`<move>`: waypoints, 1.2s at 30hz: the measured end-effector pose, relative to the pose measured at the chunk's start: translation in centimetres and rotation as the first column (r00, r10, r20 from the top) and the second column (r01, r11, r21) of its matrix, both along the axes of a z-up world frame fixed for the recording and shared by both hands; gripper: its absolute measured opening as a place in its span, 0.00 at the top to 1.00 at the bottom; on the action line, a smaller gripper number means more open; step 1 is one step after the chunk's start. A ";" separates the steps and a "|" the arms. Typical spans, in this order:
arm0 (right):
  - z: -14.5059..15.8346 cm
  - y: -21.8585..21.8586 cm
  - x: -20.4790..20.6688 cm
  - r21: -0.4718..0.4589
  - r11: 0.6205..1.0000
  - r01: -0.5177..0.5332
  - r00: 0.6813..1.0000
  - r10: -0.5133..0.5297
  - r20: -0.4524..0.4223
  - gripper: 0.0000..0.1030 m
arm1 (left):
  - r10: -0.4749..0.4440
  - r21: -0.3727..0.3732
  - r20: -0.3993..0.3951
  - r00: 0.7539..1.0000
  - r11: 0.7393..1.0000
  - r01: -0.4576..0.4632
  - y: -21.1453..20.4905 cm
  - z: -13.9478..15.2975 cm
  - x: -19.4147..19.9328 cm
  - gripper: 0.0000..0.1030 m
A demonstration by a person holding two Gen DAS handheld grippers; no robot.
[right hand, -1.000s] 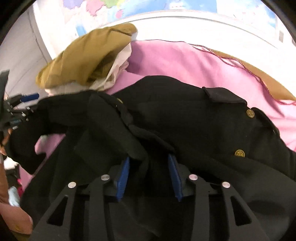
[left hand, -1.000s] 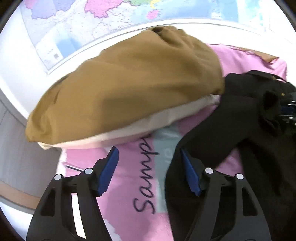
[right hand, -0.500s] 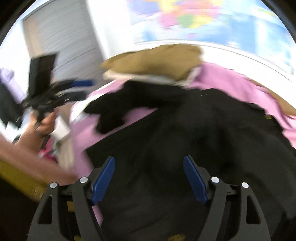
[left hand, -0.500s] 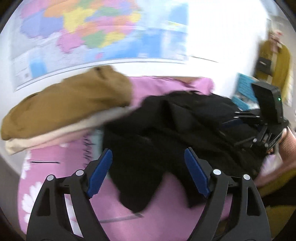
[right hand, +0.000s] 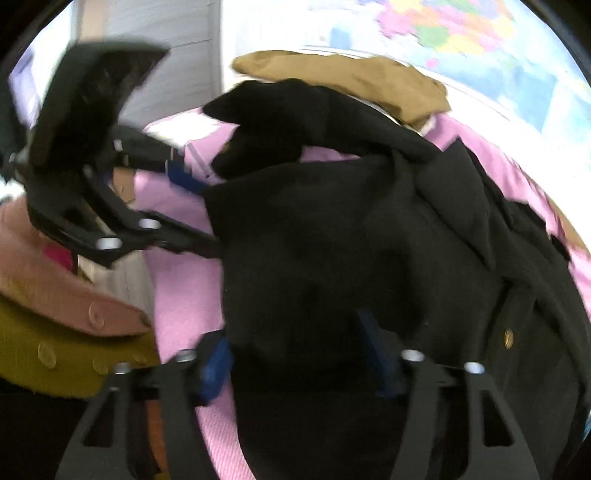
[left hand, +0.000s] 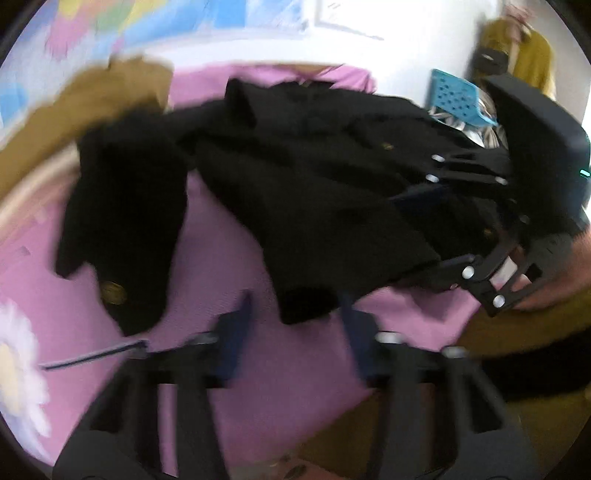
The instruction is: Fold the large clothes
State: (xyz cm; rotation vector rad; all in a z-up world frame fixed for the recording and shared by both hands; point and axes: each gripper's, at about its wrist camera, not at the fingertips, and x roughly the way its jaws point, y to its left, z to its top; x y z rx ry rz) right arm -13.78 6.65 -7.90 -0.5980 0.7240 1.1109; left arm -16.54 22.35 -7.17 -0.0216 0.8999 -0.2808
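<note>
A black coat with gold buttons (left hand: pixel 303 177) lies crumpled on a pink blanket (left hand: pixel 221 266); one sleeve (left hand: pixel 125 206) lies out to the left. My left gripper (left hand: pixel 295 339) is open and empty, just short of the coat's near hem. It also shows in the right wrist view (right hand: pixel 192 206), beside the coat's left edge. My right gripper (right hand: pixel 299 354) is open, with its fingers either side of the coat's near part (right hand: pixel 332 258). It shows at the right of the left wrist view (left hand: pixel 417 229), over the coat's right edge. Both views are blurred.
A folded tan garment (left hand: pixel 92 103) on pale cloth lies at the blanket's far left, below a wall map (right hand: pixel 480 33). A blue basket (left hand: pixel 458 96) stands at the far right. Pink and olive coats (right hand: pixel 55 314) are stacked at the left of the right wrist view.
My right gripper has let go of the coat and opened. Both grippers have pulled back and swung round to the coat's near side. The coat now lies more spread out.
</note>
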 end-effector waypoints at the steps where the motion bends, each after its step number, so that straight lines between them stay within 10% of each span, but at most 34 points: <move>1: 0.1 -0.1 0.3 0.008 1.000 0.014 1.000 -0.014 -0.003 0.70 | 0.018 -0.016 0.010 1.000 1.000 -0.018 0.4 0.0 0.3 0.93; 4: 1.0 -0.7 1.0 0.054 0.998 0.033 0.997 -0.028 -0.075 0.92 | 0.011 -0.125 0.061 0.998 0.992 -0.003 0.8 1.4 -0.1 0.97; 11: 6.6 -4.5 -1.3 0.200 0.977 -0.074 0.990 0.096 -0.103 0.92 | -0.114 -0.257 0.222 0.968 0.951 0.171 -0.2 7.5 -6.0 0.97; 17: 2.1 -2.6 -0.7 0.027 0.999 -0.047 0.992 0.050 -0.116 0.80 | -0.099 -0.207 0.152 0.983 0.970 0.130 0.5 5.6 -6.2 0.96; 21: 1.9 -2.1 -1.2 0.020 0.994 -0.107 0.987 0.109 -0.119 0.35 | 0.045 -0.115 0.205 0.978 0.993 -0.021 3.4 6.6 -6.8 0.28; 32: 8.0 -3.9 3.6 0.300 0.954 -0.024 0.970 0.094 -0.223 0.29 | 0.244 0.018 0.132 0.961 0.968 -0.249 8.4 5.1 -0.9 0.31; 34: 7.6 -1.1 4.2 0.334 0.942 -0.042 0.961 0.129 -0.245 0.29 | 0.264 0.005 0.094 0.960 0.964 -0.266 9.1 4.2 0.7 0.63; 36: 6.9 1.7 4.2 0.335 0.940 -0.065 0.955 0.156 -0.252 0.30 | 0.266 -0.027 0.078 0.961 0.964 -0.264 9.8 4.2 0.8 0.72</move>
